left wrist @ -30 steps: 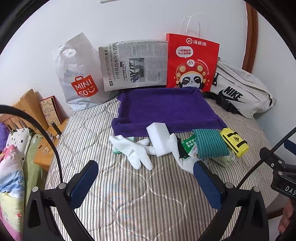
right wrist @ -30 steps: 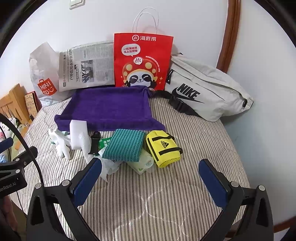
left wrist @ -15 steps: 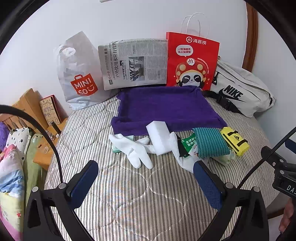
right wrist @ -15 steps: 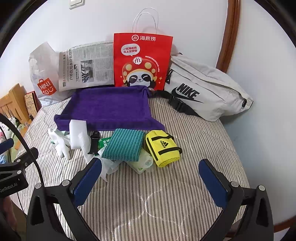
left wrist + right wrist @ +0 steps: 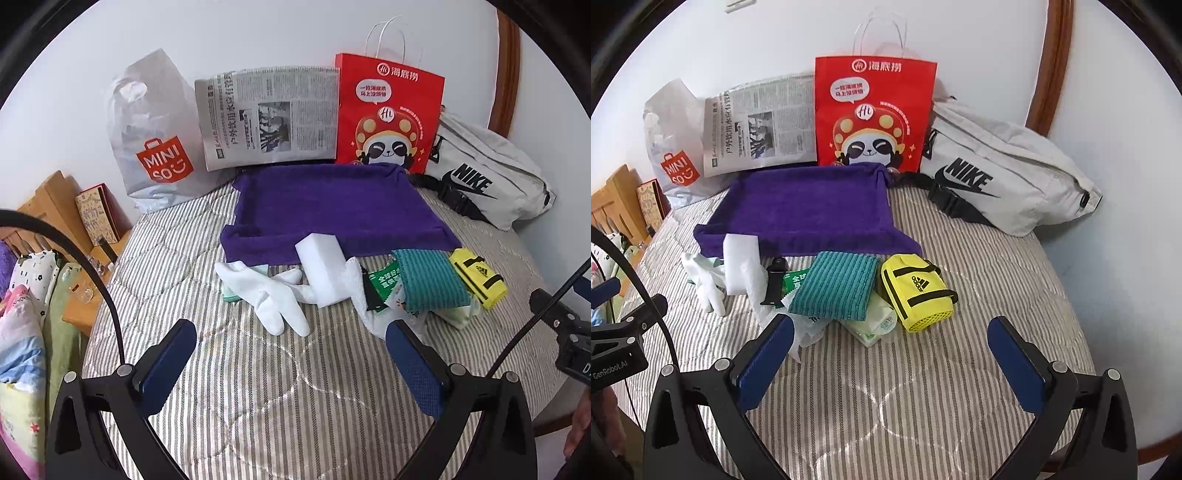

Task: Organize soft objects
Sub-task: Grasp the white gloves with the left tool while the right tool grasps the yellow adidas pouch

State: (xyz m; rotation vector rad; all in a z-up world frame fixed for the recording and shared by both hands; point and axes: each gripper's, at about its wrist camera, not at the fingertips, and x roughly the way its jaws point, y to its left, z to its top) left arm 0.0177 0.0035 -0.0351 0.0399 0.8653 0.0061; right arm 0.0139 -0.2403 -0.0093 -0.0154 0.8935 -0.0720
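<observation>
Both grippers, left (image 5: 290, 363) and right (image 5: 892, 354), are held wide open and empty above the near edge of the striped bed (image 5: 923, 406). Little has changed over the last second, so nothing is sorted yet. Mid-bed, socks (image 5: 269, 295), sponge (image 5: 323, 269), teal cloth (image 5: 836, 286) and yellow pouch (image 5: 916, 291) are heaped before the empty purple tray (image 5: 809, 206) at the far edge
</observation>
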